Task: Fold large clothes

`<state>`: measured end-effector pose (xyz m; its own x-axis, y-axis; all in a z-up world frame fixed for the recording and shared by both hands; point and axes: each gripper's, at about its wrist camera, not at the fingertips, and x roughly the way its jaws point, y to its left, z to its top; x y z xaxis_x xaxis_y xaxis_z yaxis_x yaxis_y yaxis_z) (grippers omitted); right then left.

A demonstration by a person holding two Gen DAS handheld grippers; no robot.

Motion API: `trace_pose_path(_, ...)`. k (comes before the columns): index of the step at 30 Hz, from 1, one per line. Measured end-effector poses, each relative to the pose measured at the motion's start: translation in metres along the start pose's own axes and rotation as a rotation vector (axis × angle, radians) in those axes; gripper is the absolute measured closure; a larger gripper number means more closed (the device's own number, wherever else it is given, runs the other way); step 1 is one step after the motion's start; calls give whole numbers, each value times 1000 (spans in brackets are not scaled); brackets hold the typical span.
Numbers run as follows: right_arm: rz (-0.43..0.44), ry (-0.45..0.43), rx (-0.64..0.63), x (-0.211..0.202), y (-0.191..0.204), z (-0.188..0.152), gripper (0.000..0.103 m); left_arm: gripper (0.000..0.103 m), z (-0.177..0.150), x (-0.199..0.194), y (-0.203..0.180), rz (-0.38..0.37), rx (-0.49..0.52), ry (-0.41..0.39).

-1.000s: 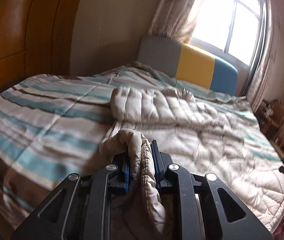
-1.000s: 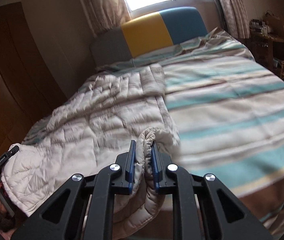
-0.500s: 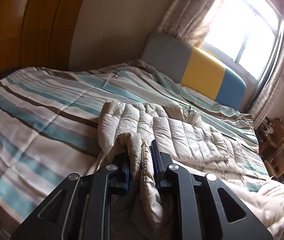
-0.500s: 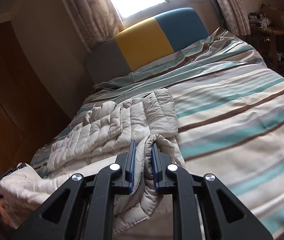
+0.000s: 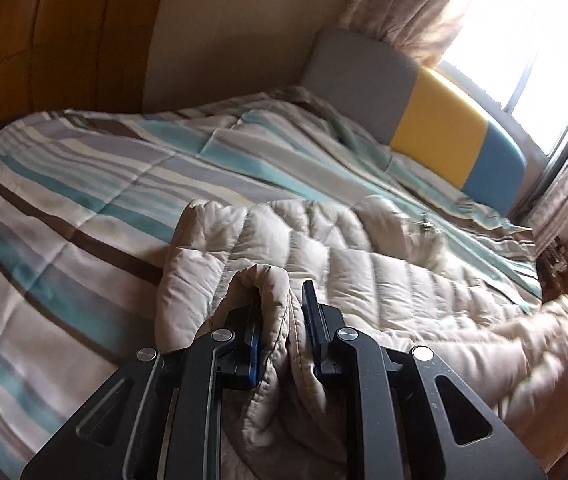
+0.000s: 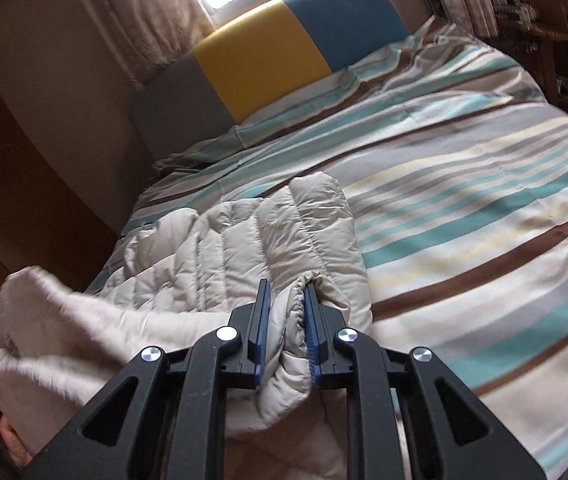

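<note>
A beige quilted puffer jacket [image 5: 364,264] lies along the striped bed, its collar end toward the headboard. My left gripper [image 5: 279,308] is shut on a bunched fold of the jacket's edge, held just above the lying part. In the right wrist view the same jacket [image 6: 243,240] spreads ahead and to the left. My right gripper [image 6: 288,308] holds another fold of the edge; its jaws are opening slightly, with the fabric still pressed between the blue pads. The lifted edge sags, blurred, between the two grippers.
A striped quilt [image 6: 464,200] in teal, brown and cream covers the bed. A grey, yellow and blue headboard [image 5: 436,136] stands under a bright window [image 5: 524,40]. Wooden wardrobe panels [image 5: 63,32] line the left; cluttered shelves [image 6: 532,8] stand at the right. A hand [image 6: 11,440] shows low left.
Both grippers have carried the jacket's edge forward over the bed toward the headboard. The held part now hangs over the jacket's upper half, and less of the jacket lies flat ahead.
</note>
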<state>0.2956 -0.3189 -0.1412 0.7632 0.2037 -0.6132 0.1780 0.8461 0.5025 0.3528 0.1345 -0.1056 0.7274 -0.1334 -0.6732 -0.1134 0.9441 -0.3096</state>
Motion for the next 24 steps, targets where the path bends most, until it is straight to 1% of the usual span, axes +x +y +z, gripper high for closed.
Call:
trace_pose_path(1, -3, -2, 11, 6, -2, 1, 85, 85, 0, 8, 1, 1, -1, 8)
trace_pose_path(2, 4, -6, 26, 12, -5, 2, 81, 83, 0, 12, 1, 3, 6, 9)
trace_pose_path(3, 11, -14, 41, 16, -8, 3, 79, 80, 0, 15, 1, 8, 13, 10)
trace_pose_path(4, 20, -24, 56, 18, -10, 5, 73, 78, 0, 19, 1, 13, 21, 11)
trace_pose_path(5, 47, -48, 84, 18, -15, 6, 64, 74, 1, 22, 2, 9, 17, 14)
trace_pose_path(6, 58, -67, 101, 17, -18, 7, 48, 69, 3, 23, 4, -1, 7, 14)
trace_pose_path(7, 59, -98, 125, 12, -23, 7, 38, 65, 5, 21, 8, -22, -13, 10)
trace_pose_path(8, 61, -141, 163, 4, -30, 7, 18, 57, 7, 18, 12, -39, -34, 1)
trace_pose_path(9, 79, -165, 180, -1, -35, 6, 15, 47, 9, 14, 19, -65, -67, -16)
trace_pose_path(10, 97, -185, 191, -7, -41, 5, 15, 41, 11, 9, 24, -85, -92, -34)
trace_pose_path(11, 85, -191, 191, -12, -46, 5, 15, 22, 12, 2, 31, -84, -117, -73)
trace_pose_path(12, 73, -190, 190, -14, -49, 4, 15, 8, 13, -9, 39, -31, -138, -136)
trace_pose_path(13, 66, -185, 189, -18, -54, 3, 14, 7, 13, -16, 43, -3, -150, -175)
trace_pose_path(14, 61, -171, 185, -21, -61, 0, 13, 7, 13, -21, 50, 0, -168, -205)
trace_pose_path(15, 59, -156, 178, -22, -64, -2, 13, 7, 11, -24, 60, -22, -185, -200)
trace_pose_path(16, 62, -134, 167, -22, -68, -5, 13, 7, 9, -24, 65, -31, -192, -180)
trace_pose_path(18, 86, -93, 132, -22, -73, -13, 13, 7, -1, -20, 75, -58, -190, -114)
trace_pose_path(20, 121, -50, 97, -19, -74, -21, 13, 7, -12, -17, 75, -98, -156, -76)
trace_pose_path(21, 134, -30, 90, -16, -74, -22, 12, 7, -18, -15, 73, -103, -127, -61)
trace_pose_path(22, 147, 9, 85, -8, -72, -24, 12, 7, -22, -12, 70, -99, -98, -45)
trace_pose_path(24, 153, 57, 90, 6, -69, -22, 12, 7, -28, -2, 63, -80, -46, -9)
